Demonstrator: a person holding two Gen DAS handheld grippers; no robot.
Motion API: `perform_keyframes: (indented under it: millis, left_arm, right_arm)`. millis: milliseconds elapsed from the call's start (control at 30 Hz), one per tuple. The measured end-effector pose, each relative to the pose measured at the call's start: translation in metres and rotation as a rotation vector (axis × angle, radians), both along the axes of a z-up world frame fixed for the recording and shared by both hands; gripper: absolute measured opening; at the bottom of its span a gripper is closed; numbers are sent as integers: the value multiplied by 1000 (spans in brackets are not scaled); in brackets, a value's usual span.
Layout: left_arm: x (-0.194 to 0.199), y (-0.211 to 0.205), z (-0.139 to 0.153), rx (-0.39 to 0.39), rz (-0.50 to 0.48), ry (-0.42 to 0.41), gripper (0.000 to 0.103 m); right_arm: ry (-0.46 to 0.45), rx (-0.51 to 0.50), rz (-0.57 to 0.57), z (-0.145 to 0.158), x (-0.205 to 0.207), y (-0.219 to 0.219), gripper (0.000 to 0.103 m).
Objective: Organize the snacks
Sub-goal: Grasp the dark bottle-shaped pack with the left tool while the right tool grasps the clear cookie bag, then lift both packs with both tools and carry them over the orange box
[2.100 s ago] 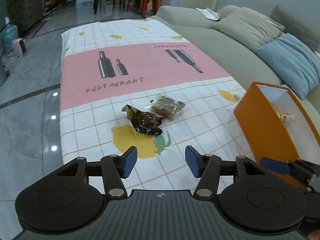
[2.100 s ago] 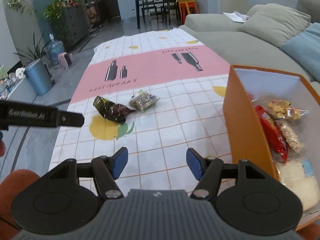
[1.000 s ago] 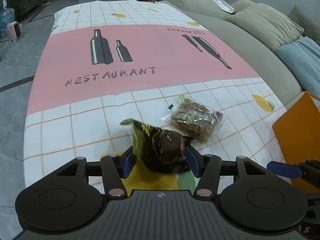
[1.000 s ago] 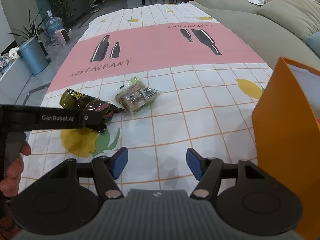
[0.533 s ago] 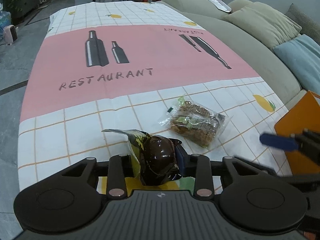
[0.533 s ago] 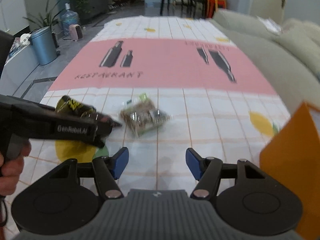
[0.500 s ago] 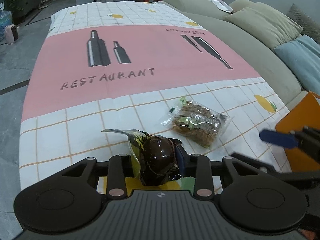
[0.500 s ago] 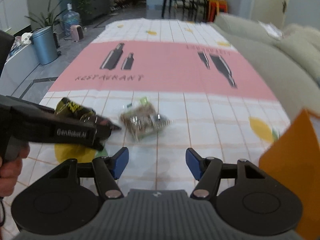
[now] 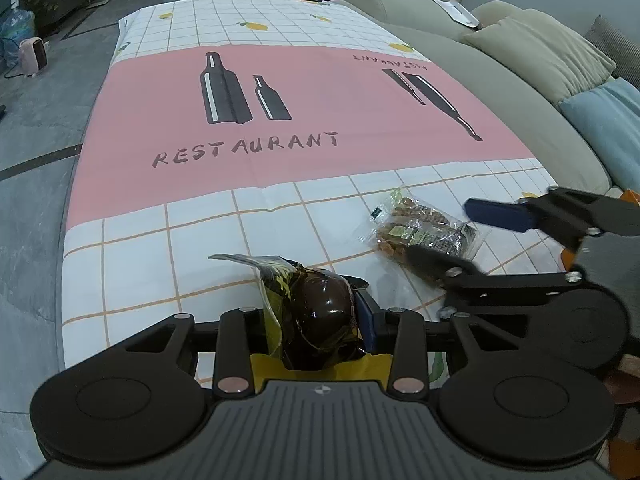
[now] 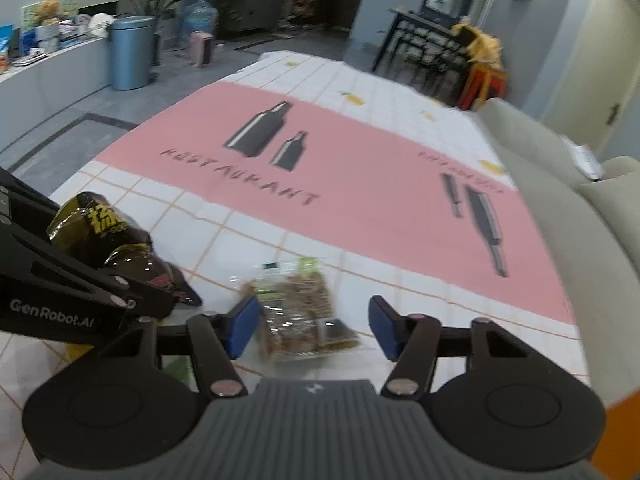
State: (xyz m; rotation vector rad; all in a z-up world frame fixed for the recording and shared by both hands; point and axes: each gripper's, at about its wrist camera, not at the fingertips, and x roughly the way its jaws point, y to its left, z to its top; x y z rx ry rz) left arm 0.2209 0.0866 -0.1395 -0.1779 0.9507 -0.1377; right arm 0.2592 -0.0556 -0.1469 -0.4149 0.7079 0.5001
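My left gripper (image 9: 316, 320) is shut on a dark brown snack packet (image 9: 316, 312) with yellow print, just above the tablecloth; the packet also shows in the right wrist view (image 10: 116, 248). A clear packet of brown snacks (image 9: 420, 232) lies on the white checked part of the cloth. My right gripper (image 10: 312, 328) is open, with its blue pads on either side of that clear packet (image 10: 296, 312). From the left wrist view the right gripper (image 9: 460, 236) reaches in from the right over the packet.
The tablecloth (image 9: 280, 128) has a pink band with bottle prints and the word RESTAURANT. A grey sofa (image 9: 500, 80) with cushions runs along the right side. An orange box edge (image 10: 616, 432) shows at the lower right. A bin and plants stand far left.
My right gripper has swung left and forward, and now straddles the clear snack packet. My left gripper stays shut on the dark packet.
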Motion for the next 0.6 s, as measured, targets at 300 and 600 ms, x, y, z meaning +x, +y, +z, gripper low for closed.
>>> perform_keyframes:
  millis: [300, 600]
  left_arm:
    - [0, -5, 1, 28, 2, -4, 46]
    - [-6, -13, 2, 85, 30, 0, 61]
  right_arm:
    - [65, 46, -60, -14, 3, -2, 55]
    - [113, 74, -89, -12, -10, -11, 48]
